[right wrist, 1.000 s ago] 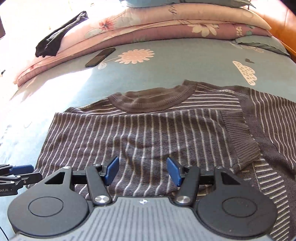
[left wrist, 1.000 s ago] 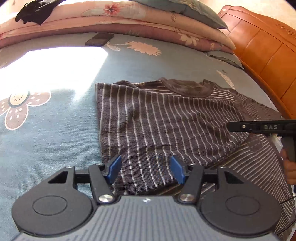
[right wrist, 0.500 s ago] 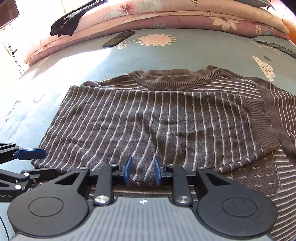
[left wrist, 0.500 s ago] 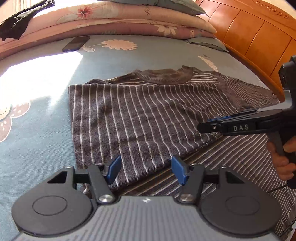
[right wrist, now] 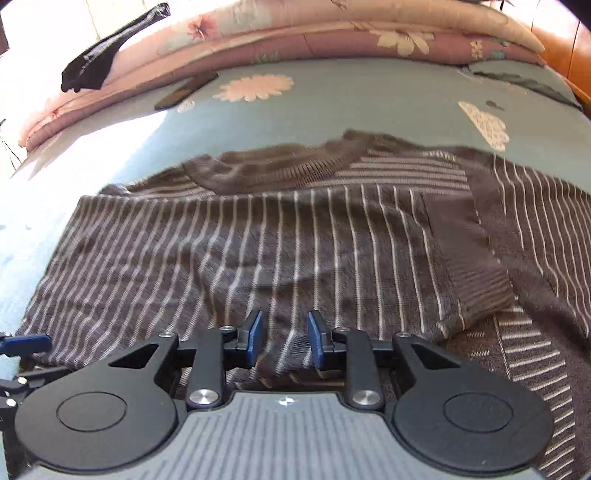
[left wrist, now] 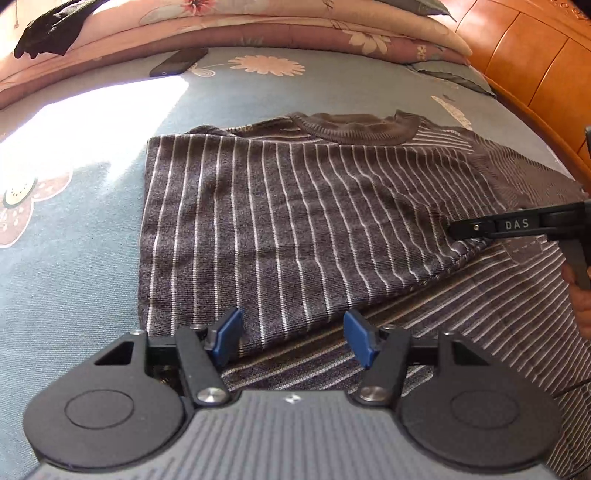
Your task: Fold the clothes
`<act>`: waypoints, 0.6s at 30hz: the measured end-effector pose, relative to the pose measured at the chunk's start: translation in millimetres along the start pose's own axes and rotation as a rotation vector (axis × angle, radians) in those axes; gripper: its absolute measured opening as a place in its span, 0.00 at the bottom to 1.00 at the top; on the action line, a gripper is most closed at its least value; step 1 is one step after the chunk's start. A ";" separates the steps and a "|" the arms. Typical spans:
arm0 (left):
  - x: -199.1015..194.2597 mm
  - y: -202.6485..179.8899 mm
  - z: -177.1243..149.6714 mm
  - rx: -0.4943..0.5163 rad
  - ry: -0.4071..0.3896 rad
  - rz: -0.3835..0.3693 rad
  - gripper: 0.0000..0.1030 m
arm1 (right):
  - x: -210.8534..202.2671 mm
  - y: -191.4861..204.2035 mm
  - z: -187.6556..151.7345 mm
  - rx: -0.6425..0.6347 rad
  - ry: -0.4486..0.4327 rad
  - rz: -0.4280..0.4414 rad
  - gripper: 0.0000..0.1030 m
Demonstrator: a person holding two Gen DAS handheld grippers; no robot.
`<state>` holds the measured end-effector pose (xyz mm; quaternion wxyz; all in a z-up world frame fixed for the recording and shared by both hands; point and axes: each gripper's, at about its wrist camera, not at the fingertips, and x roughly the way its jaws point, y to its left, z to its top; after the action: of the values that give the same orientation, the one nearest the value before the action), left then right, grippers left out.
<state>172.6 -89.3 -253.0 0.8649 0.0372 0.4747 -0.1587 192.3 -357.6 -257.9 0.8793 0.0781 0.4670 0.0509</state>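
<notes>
A dark brown sweater with thin white stripes (left wrist: 295, 221) lies on the bed, its left part folded over the body, ribbed collar (left wrist: 354, 129) at the far side. My left gripper (left wrist: 291, 338) is open over the folded flap's near edge, holding nothing. My right gripper (right wrist: 284, 339) is nearly closed, with a raised fold of the sweater's edge (right wrist: 280, 354) between its blue pads. From the left wrist view, the right gripper (left wrist: 465, 230) pinches the flap's right edge. A ribbed cuff (right wrist: 480, 291) lies on the sweater's right side.
The bed has a blue-grey floral sheet (left wrist: 74, 258). A black phone (left wrist: 179, 61) lies near the stacked pink quilts (left wrist: 258, 26). A black garment (right wrist: 107, 55) hangs on the quilts. The wooden headboard (left wrist: 535, 66) is at the right.
My right gripper narrowed from open onto the sweater's folded edge and has lifted it slightly. The left gripper stayed open and shifted a little over the near edge.
</notes>
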 end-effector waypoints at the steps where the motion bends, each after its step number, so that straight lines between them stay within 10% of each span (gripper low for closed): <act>1: 0.6 -0.4 -0.3 -0.009 -0.002 0.009 0.61 | -4.2 -4.9 -2.3 -0.003 0.000 0.012 0.23; 11: -17.1 -24.3 7.0 -0.086 -0.058 0.027 0.61 | -29.5 -52.0 28.2 0.025 -0.131 -0.033 0.24; 18: -21.4 -29.4 6.2 -0.048 -0.091 0.013 0.61 | -5.4 -63.2 37.6 0.047 -0.062 -0.075 0.26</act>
<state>157.9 -113.4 -229.2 0.8872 0.0121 0.4384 -0.1430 221.5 -424.0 -244.4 0.8925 0.0828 0.4434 0.0044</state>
